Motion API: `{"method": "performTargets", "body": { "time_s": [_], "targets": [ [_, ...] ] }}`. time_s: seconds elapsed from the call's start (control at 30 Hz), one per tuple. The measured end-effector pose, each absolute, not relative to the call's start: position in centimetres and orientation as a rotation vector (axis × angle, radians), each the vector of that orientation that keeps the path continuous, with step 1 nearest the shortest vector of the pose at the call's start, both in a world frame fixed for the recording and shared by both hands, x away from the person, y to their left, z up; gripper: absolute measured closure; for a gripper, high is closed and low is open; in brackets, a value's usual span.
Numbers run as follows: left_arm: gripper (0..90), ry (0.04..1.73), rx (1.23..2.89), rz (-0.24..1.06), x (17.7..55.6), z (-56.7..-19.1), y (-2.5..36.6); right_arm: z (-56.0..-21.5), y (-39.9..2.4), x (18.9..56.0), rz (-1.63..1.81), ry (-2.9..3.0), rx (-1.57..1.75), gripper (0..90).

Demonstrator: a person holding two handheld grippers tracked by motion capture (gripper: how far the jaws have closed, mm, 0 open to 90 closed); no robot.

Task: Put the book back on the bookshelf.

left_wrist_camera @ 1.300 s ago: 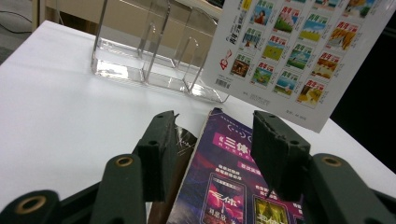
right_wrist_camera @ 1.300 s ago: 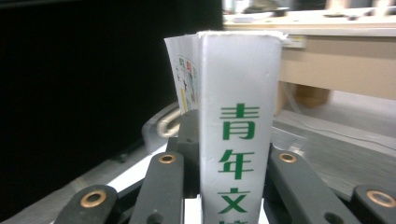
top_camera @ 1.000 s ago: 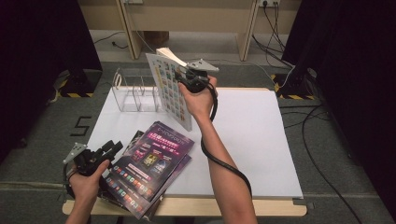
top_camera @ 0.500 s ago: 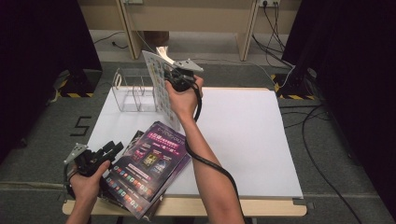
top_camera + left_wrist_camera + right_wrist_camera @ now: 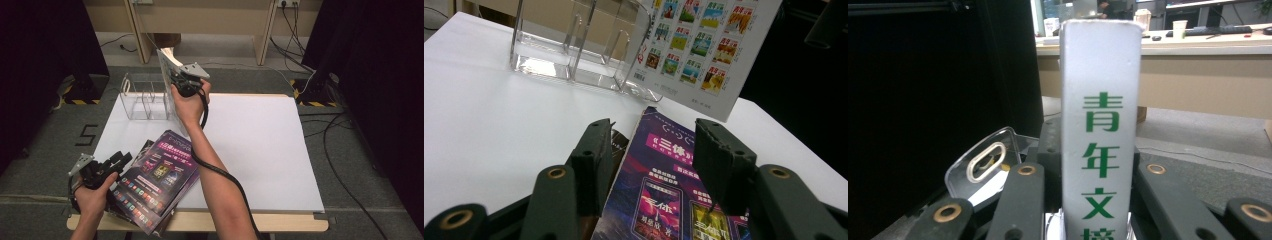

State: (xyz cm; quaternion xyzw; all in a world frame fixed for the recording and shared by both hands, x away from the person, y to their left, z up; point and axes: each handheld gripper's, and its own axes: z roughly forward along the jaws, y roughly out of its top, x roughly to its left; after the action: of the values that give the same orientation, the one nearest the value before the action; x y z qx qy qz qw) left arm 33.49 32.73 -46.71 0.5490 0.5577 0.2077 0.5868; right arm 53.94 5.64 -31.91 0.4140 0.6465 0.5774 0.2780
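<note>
R gripper (image 5: 184,80) clamps a white magazine (image 5: 1099,150) upright by its spine, clear rack (image 5: 145,97) just below-left of it — L gripper (image 5: 107,165), jaws apart, over purple magazines (image 5: 160,175)

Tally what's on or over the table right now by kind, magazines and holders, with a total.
Magazines held upright in the right gripper: 1, white
Magazines lying in the stack at the left gripper: at least 2, purple one on top
Clear acrylic holders: 1
Total: at least 4
</note>
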Motion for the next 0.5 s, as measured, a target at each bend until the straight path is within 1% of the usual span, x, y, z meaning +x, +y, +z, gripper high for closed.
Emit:
{"method": "performTargets", "body": {
  "time_s": [0.3, 0.5],
  "targets": [
    [49.1, 1.292, 1.294, 0.492, 33.6, -46.7, 32.6, -33.3, 6.8, 55.3, 1.58, 1.678, 1.096, 73.9],
    [49.1, 1.297, 1.29, 0.492, 33.5, -46.8, 32.7, -33.9, 7.3, 55.0, 1.581, 1.646, 1.059, 73.3]
  ]
}}
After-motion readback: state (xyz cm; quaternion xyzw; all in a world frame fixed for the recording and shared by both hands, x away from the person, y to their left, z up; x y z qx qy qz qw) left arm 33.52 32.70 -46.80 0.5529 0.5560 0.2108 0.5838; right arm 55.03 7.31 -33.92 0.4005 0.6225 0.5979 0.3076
